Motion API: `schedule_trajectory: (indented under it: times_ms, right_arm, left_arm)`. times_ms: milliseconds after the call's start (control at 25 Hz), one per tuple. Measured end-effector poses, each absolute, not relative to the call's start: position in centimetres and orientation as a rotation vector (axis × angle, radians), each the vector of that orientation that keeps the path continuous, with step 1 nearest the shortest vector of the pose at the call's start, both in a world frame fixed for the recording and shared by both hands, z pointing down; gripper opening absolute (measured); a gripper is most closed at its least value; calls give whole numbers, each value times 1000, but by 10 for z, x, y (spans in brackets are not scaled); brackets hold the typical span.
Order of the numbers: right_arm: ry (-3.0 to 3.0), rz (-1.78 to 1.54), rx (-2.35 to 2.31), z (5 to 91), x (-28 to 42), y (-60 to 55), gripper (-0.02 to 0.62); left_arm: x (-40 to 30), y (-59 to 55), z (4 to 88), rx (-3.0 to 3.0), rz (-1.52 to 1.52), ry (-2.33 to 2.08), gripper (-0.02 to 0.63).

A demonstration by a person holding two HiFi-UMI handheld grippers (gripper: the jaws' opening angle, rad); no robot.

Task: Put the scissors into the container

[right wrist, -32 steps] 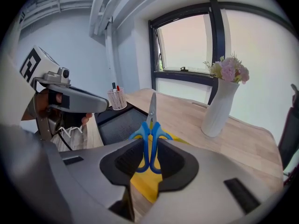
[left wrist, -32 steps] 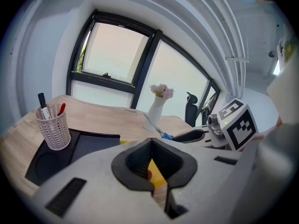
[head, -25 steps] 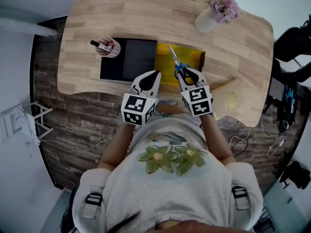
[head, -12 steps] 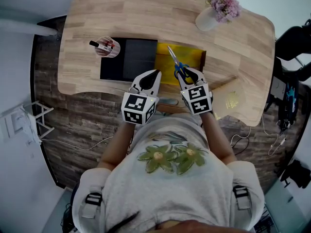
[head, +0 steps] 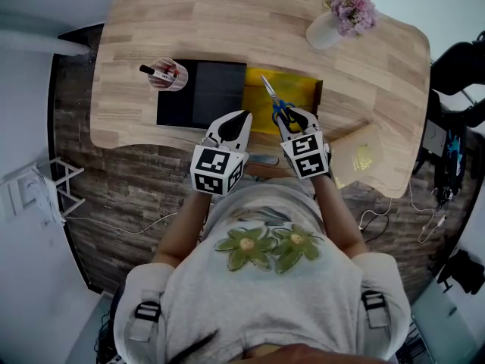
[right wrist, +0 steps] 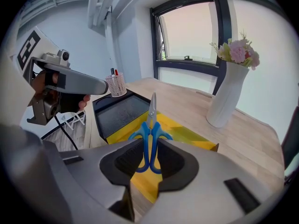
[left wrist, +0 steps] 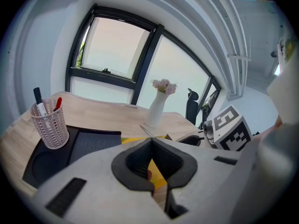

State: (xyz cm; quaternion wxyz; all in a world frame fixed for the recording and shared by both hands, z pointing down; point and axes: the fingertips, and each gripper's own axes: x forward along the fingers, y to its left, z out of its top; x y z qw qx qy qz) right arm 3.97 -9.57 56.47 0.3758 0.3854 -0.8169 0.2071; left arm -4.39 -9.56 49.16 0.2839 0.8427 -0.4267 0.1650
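Blue-handled scissors (head: 277, 106) (right wrist: 150, 133) stick out of my right gripper (head: 291, 117) (right wrist: 148, 158), which is shut on their handles. The closed blades point forward, away from me, over a yellow open box (head: 300, 89) (right wrist: 189, 135) near the table's front edge. A white mesh pen cup (head: 168, 75) (right wrist: 117, 84) (left wrist: 49, 124) holding markers stands at the left end of a black tray (head: 198, 93) (right wrist: 117, 111) (left wrist: 88, 144). My left gripper (head: 232, 127) (left wrist: 151, 143) hovers left of the right one, shut with nothing between its jaws.
A white vase of pink flowers (head: 334, 20) (right wrist: 228, 92) (left wrist: 157, 107) stands on the wooden table (head: 212, 21) at the back right. A tan card (head: 361, 158) lies at the front right. An office chair (head: 458, 67) is beyond the table's right edge.
Almost nothing: the right gripper with the scissors has crept very slightly forward. The left gripper has not moved.
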Motion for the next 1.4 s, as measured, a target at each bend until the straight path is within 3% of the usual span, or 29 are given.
schedule_trajectory:
  times_ms: [1400]
  right_arm:
    - [-2035, 526, 905, 604, 40, -107, 91]
  left_arm:
    - [-42, -101, 499, 2238, 459, -1145, 6]
